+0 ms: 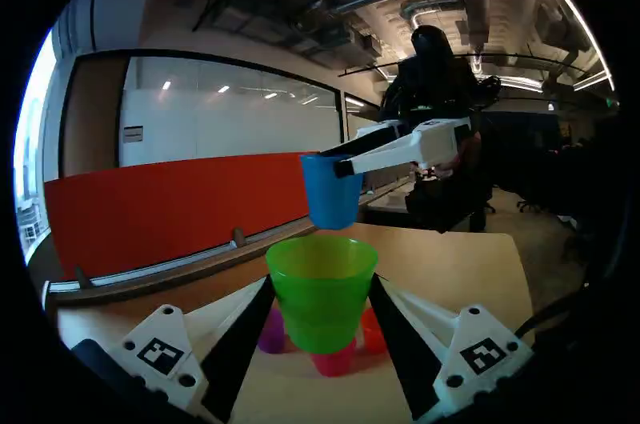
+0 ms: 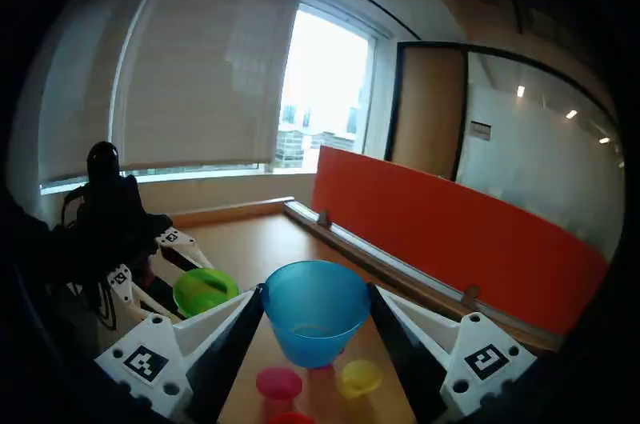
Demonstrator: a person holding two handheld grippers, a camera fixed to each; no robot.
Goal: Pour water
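Blue cup (image 1: 332, 190), upright and clamped in right gripper (image 2: 314, 296), hangs above and seemingly beyond green cup (image 1: 322, 288) held by left gripper (image 1: 322, 285); tilting before the rims line up risks water spilling onto table (image 1: 456, 264).

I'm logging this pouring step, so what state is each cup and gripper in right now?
Green cup: upright, gripped by the left gripper.
Blue cup: upright, not tipped, gripped by the right gripper; contents hard to tell.
Left gripper: shut on the green cup.
Right gripper: shut on the blue cup.
Pink cup: standing upright on the table.
Yellow cup: standing upright on the table.
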